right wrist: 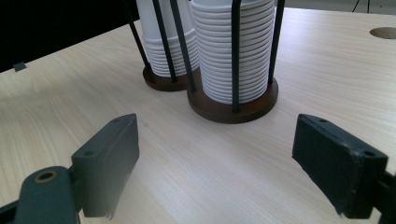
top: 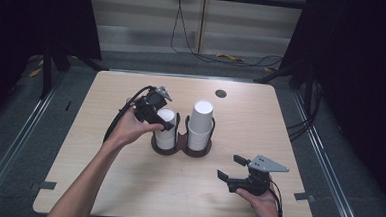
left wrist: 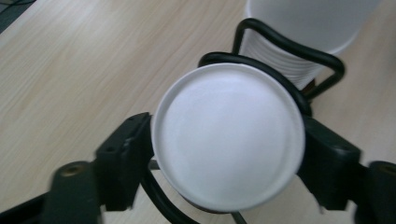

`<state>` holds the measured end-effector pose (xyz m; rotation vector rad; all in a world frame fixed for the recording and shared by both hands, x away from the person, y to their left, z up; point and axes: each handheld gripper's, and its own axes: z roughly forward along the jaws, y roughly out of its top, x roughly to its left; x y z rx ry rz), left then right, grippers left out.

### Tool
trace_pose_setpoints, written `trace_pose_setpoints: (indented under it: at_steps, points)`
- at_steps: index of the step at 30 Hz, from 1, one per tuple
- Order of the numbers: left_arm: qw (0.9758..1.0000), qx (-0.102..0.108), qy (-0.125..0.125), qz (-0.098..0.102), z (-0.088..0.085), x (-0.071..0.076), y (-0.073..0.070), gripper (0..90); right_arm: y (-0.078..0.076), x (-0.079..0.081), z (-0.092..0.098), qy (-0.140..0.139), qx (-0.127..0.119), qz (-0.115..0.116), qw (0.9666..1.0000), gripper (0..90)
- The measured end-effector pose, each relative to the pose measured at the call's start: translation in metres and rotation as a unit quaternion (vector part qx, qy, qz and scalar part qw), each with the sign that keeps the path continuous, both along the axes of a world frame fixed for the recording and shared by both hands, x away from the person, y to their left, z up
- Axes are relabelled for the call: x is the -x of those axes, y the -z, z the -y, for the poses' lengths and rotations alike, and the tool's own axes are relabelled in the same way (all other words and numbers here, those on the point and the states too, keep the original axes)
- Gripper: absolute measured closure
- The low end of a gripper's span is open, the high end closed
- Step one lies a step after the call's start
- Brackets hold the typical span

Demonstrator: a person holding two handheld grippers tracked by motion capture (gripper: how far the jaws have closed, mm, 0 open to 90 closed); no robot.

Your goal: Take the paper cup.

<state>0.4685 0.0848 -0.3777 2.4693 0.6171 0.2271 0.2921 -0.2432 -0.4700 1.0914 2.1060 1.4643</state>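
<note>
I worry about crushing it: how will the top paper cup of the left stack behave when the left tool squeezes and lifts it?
The top paper cup looks thin-walled, so it probably dents under a hard squeeze. It is likely very light. Nested upside down on the left stack, it may drag the cup beneath along. The left tool straddles its base.

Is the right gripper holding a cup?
No, the right gripper has its fingers wide apart over bare table, short of the cups.

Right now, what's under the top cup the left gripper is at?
Under the top cup sits a stack of white cups in a black wire holder. The holder's base under that stack is mostly covered by the cup in the left gripper view.
</note>
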Motion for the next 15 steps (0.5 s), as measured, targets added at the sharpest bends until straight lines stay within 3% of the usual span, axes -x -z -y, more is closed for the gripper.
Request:
trace_pose_setpoints:
  at_steps: [1, 15]
  points:
    - [0.9999, 0.0, 0.008, -0.009, 0.0002, -0.0016, 0.0014, 24.5, 0.0, 0.0, -0.0002, 0.0, 0.0, 0.0, 1.0, 14.8]
    - [1.0, 0.001, 0.004, -0.009, 0.0017, -0.0012, 0.0024, 30.5, -0.0002, 0.0007, 0.0009, 0.003, 0.0, -0.001, 1.0, 14.7]
